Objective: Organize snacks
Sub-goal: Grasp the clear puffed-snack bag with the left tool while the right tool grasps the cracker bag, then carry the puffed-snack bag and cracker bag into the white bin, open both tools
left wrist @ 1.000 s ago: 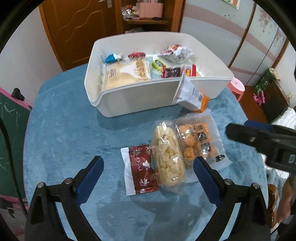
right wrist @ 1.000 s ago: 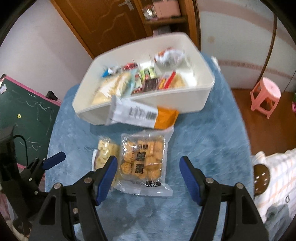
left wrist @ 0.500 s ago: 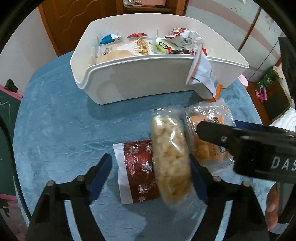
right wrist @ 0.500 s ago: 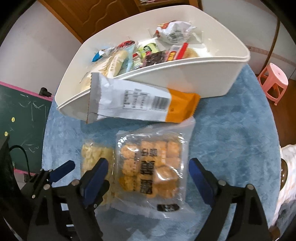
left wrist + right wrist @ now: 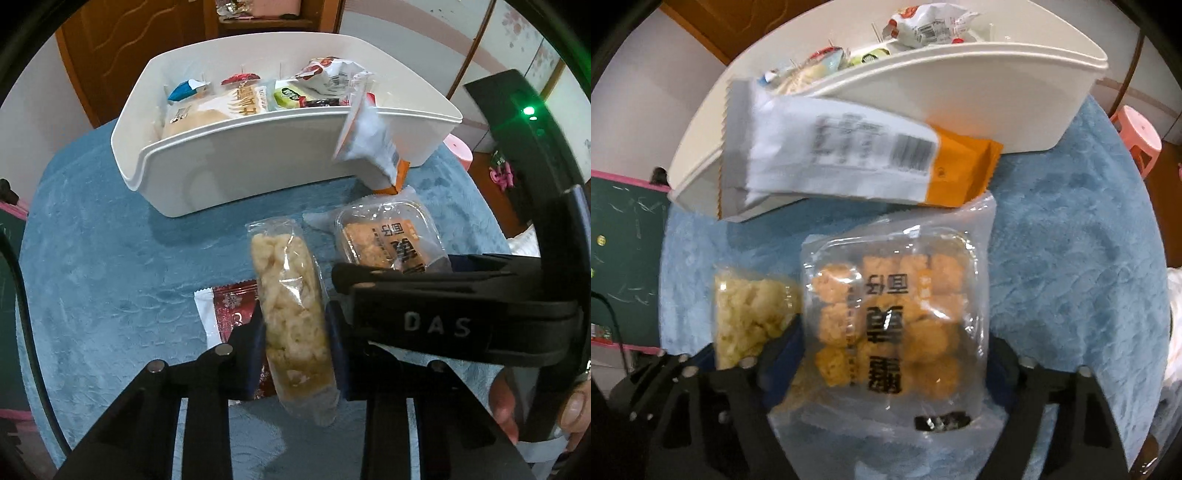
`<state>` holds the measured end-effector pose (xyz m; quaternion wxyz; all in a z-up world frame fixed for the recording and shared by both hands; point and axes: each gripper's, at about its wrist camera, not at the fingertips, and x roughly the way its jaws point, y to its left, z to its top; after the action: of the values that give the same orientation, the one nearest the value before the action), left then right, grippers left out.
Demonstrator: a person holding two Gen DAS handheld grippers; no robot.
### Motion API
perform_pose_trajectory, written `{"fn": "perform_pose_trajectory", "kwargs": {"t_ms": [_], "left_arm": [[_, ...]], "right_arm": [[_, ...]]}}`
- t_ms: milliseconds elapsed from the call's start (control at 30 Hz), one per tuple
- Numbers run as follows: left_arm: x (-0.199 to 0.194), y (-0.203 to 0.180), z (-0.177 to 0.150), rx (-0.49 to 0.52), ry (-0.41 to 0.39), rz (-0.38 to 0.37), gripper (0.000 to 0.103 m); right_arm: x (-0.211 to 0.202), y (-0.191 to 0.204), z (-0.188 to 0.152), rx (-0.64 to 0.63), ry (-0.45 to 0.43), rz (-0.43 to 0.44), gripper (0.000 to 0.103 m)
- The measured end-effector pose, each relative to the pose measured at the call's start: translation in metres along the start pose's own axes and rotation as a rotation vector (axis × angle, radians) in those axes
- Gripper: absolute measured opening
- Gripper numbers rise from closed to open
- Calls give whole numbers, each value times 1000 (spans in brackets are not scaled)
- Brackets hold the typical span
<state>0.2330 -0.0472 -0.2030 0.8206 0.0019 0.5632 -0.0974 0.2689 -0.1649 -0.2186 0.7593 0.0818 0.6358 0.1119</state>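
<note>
1. L gripper (image 5: pixel 295 343) is clenched on the puff bar (image 5: pixel 291 306): both pads press its sides and the wrapper bulges between them. The bar's far end points away from the tool toward the bin (image 5: pixel 258 162).
2. R gripper (image 5: pixel 892 365) is closing w/ the biscuit pack (image 5: pixel 894 325) between its fingers. Pads are hidden under the film, so I can't tell if they bite yet; I read it as not gripped.
3. Red sachet (image 5: pixel 236 310) lies on the cloth (image 5: pixel 92 258), just left of the L tool and partly under its left finger. Orange-end pack (image 5: pixel 849 155) leans on the bin wall, just beyond the biscuit pack.
4. Risk: both tools sit nearly touching, the R one crossing right in front of the L cam. Lifting either could knock the other, or drag the neighbouring pack.
5. Risk: puffs look brittle, and a hard squeeze may crush them. Slick film may also slip out on the lift.
6. Risk: biscuit pack is wide w/ a thin tray. A grip on loose film alone would let it sag or drop. Its far edge sits under the leaning pack, so a lift may topple that one.
7. Vs 1 s ago: L jaws stood wide around sachet + bar, now shut on the bar only. Both tools are lower and closer to the snacks. R tool was off to the right, now overlaps the L view.
</note>
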Motion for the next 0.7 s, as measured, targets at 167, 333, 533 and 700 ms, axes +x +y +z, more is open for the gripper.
{"fn": "perform_pose_trajectory", "kwargs": {"t_ms": [167,333,533,700], "left_arm": [[-13,0,0,15,-1,8,29],[-44,-2,2,54,-39,15,29],[-89,-2,6,78,-94,10,29],[-125,-8,6,100,-137,1,29]], "right_arm": [[-10,-8,-7,1,3,-37,79],[-32,-18,-14,2,-5,-38,78],[-75,-17,-18,-31,-66,-29,78],[-113,-1,-24,-89,-130,-16,78]]}}
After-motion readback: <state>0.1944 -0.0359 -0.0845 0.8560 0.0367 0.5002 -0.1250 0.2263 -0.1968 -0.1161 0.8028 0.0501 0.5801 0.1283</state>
